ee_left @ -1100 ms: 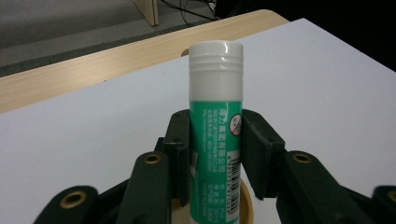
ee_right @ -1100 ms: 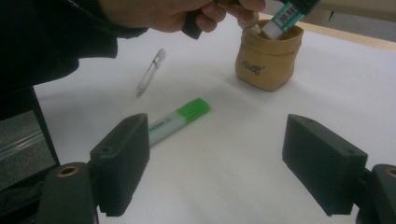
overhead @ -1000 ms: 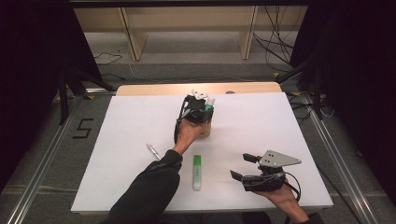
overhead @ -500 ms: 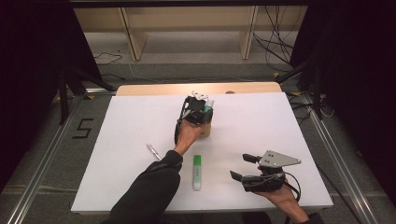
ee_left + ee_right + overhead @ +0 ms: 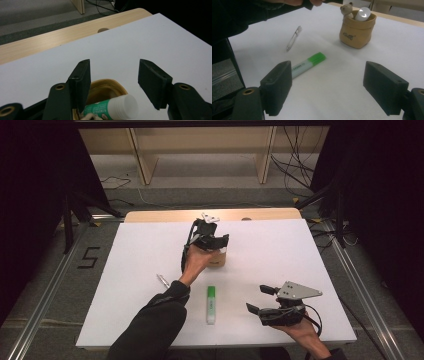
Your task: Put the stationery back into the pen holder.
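A tan cup-like holder (image 5: 218,259) stands mid-table with a small bear figure (image 5: 346,10) on its rim. A green tube with a white cap (image 5: 117,107) leans inside the holder (image 5: 105,88); its cap (image 5: 363,13) pokes out of the top. My left gripper (image 5: 216,240) hovers just above it. Its jaws (image 5: 113,65) have just been opening and stand apart, with the cap below and between them, untouched. My right gripper (image 5: 256,298) rests open near the front right, with nothing between its jaws (image 5: 328,67). It faces a green highlighter (image 5: 308,63).
The highlighter (image 5: 211,304) lies on the white sheet in front of the holder. A clear pen (image 5: 163,280) lies to its left, beside the person's left sleeve. A strip of wooden table edge (image 5: 150,215) runs along the back.
The left gripper has lifted slightly off the holder and its jaws have spread, leaving the tube in the holder. The right gripper has stayed put.
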